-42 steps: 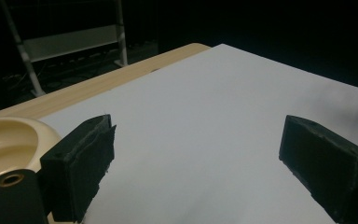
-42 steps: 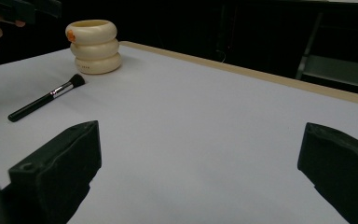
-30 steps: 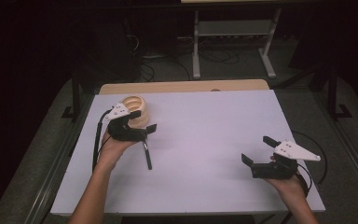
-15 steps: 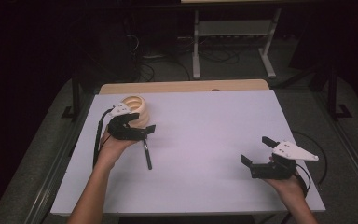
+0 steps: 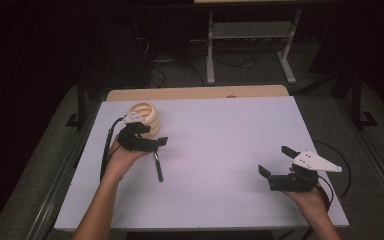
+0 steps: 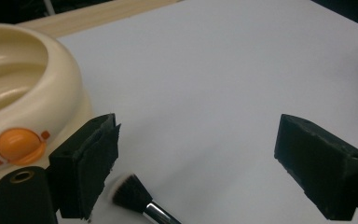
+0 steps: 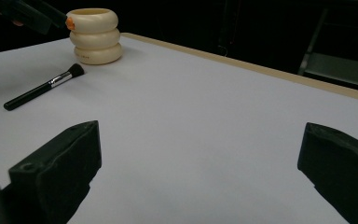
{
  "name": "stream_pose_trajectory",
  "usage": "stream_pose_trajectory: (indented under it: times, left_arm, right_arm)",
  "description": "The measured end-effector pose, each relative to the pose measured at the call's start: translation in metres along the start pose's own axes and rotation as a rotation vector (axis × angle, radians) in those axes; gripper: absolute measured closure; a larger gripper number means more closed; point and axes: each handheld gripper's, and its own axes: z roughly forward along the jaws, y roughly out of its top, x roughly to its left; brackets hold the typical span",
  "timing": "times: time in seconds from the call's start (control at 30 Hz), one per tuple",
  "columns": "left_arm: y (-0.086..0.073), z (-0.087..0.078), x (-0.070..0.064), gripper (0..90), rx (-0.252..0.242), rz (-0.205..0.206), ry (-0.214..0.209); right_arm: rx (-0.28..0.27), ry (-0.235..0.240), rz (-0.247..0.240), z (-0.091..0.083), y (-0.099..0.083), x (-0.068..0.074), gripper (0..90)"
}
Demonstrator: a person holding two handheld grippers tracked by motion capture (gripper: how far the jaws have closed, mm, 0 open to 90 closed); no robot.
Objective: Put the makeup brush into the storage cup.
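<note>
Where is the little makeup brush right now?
The makeup brush lies flat on the table's left side, just under the open left tongs, bristles toward the cream holder.

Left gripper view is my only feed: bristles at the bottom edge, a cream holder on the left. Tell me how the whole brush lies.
Observer: The makeup brush lies flat on the white table, apart from the cream holder, bristles toward it.
Operator: Give me the holder's shape.
Observer: Three stacked rings, upright, open at the top.
Operator: Report the other hand.
Observer: The right gripper is at the table's near right, jaws open, holding nothing.
Operator: And my gripper, from above.
Observer: The left gripper is over the brush's bristle end, jaws open.
</note>
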Motion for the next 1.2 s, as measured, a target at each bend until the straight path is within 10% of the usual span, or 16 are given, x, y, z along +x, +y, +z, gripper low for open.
stream_pose_trajectory:
  times: [1.2]
  left_arm:
    - [-0.005,0.013,0.002,15.6,0.259,-0.096,0.055]
  right_arm:
    - [0.006,-0.003,0.001,0.000,0.000,0.000,0.0]
